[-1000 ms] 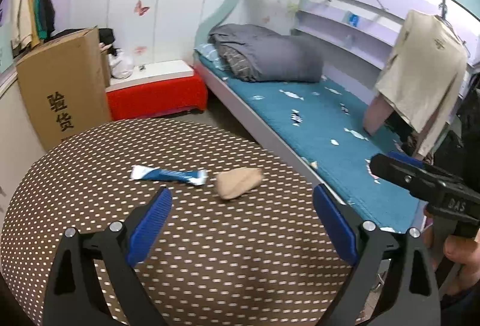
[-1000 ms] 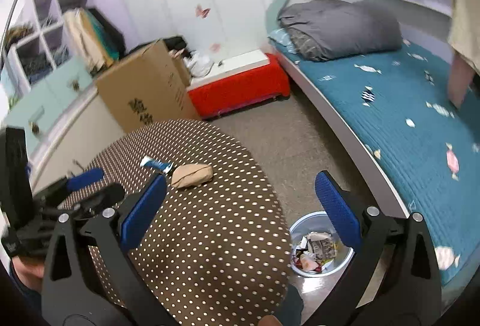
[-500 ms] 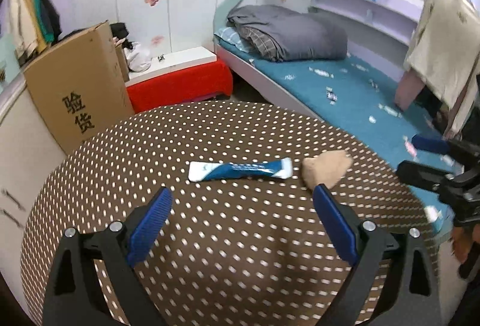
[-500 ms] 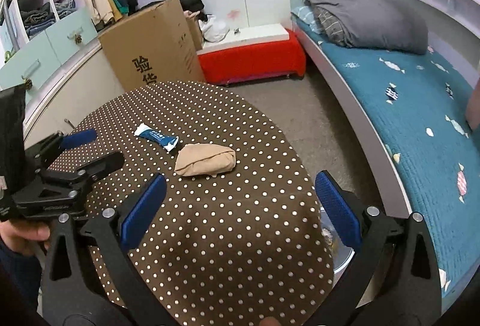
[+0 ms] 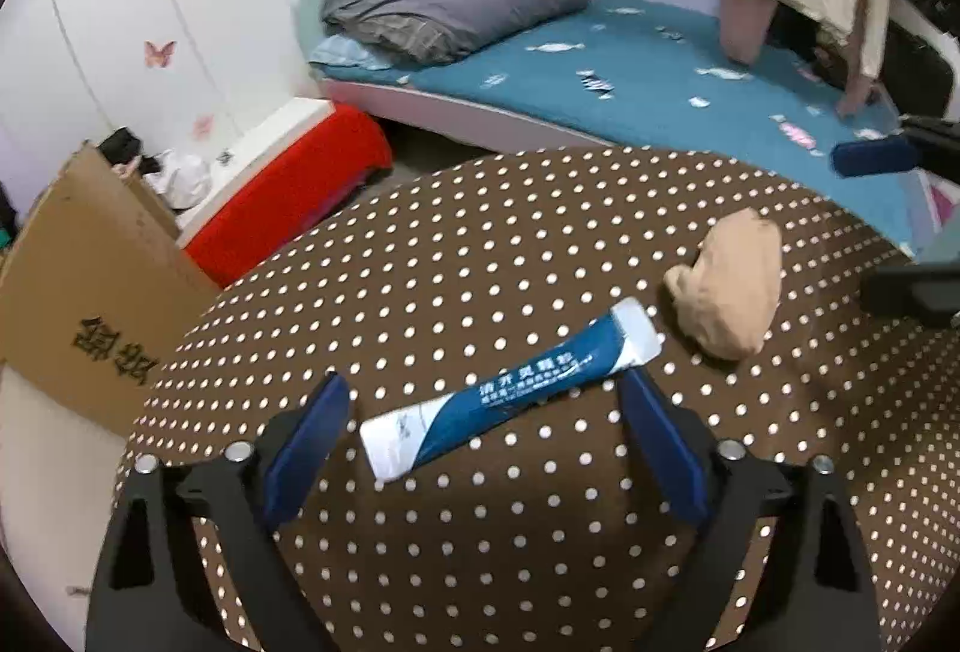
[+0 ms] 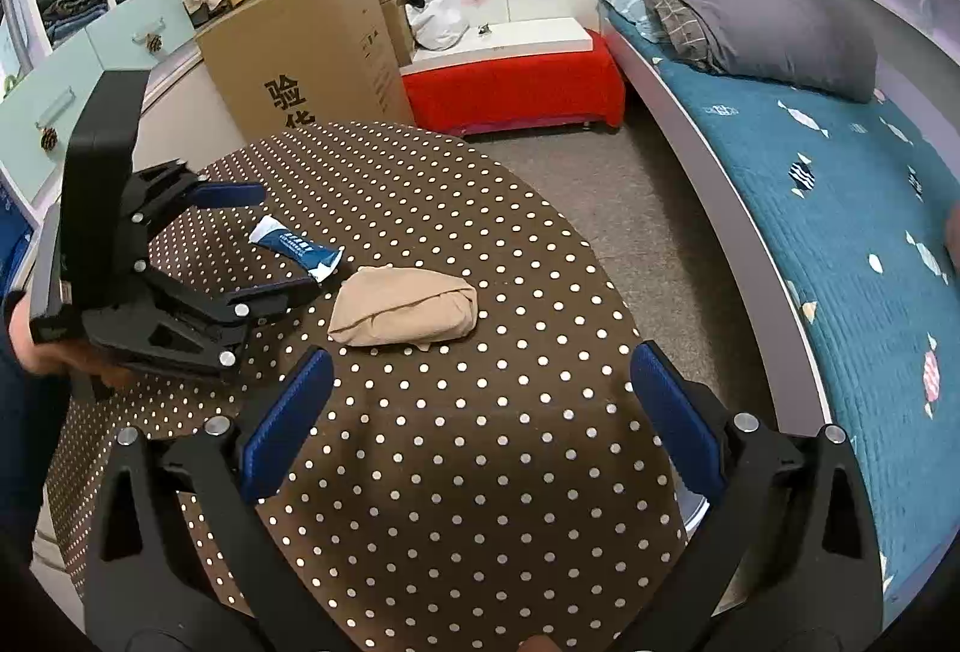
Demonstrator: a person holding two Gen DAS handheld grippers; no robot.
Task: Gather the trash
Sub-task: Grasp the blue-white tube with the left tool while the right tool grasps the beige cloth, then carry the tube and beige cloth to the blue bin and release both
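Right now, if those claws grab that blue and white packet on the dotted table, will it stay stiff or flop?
The blue and white packet looks thin and flat, so probably light and floppy. Its glossy film may slip. Lying flat on the tablecloth, it shouldn't roll.

Left wrist view looks steeply down, close over the worktop (image 5: pixel 480 244); right wrist view looks down from farther back. Both share worktop, sachet (image 5: pixel 510 397) and bed (image 6: pixel 840 208).

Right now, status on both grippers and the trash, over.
Left gripper open, jaws closing in around sachet, not gripping. Right gripper open, empty. Tan bundle beside sachet, clear of the jaws.
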